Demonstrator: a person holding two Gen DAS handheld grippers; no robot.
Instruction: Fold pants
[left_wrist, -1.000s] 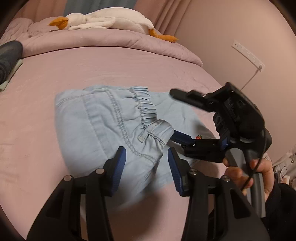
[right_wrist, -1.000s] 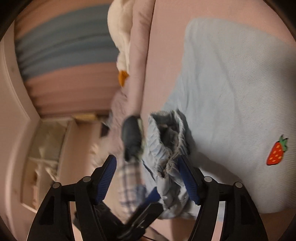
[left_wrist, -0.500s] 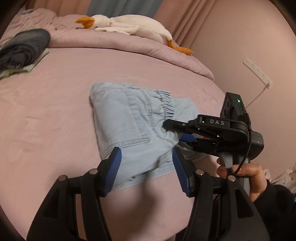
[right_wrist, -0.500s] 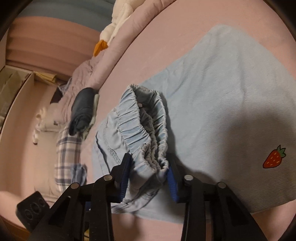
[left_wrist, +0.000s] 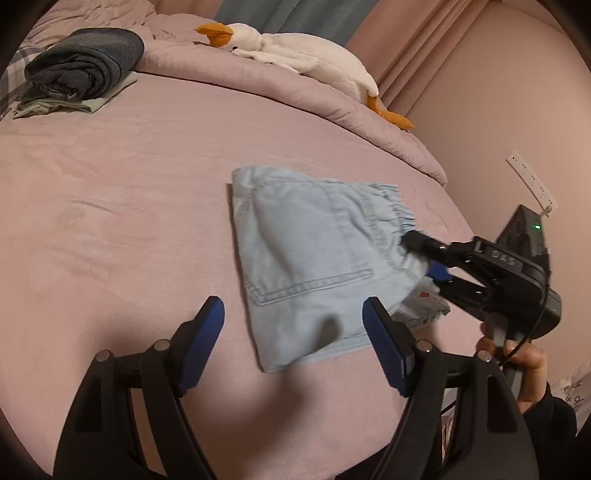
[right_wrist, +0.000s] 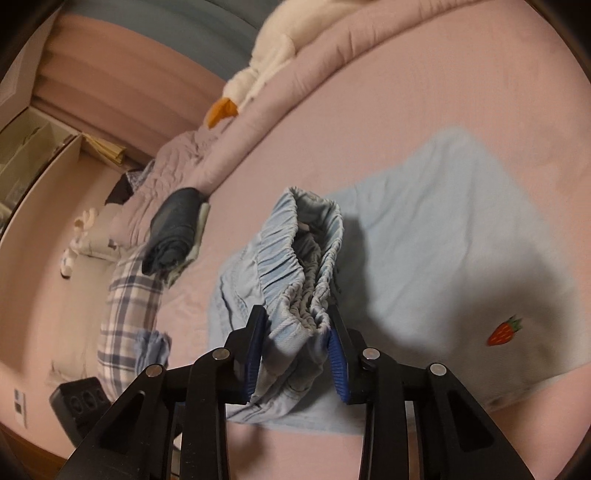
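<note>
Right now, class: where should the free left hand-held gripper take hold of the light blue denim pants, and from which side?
Grip the near hem corner of the light blue denim pants, coming in low from the near side. That edge lies flat and free between the open left hand-held gripper fingers, while the right hand-held gripper pinches the gathered elastic waistband.

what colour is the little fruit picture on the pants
Red with a green top: a strawberry on the light blue pants, clearest in the right wrist view.

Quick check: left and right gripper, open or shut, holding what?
Left gripper: open, holding nothing.
Right gripper: shut on the pants waistband.
</note>
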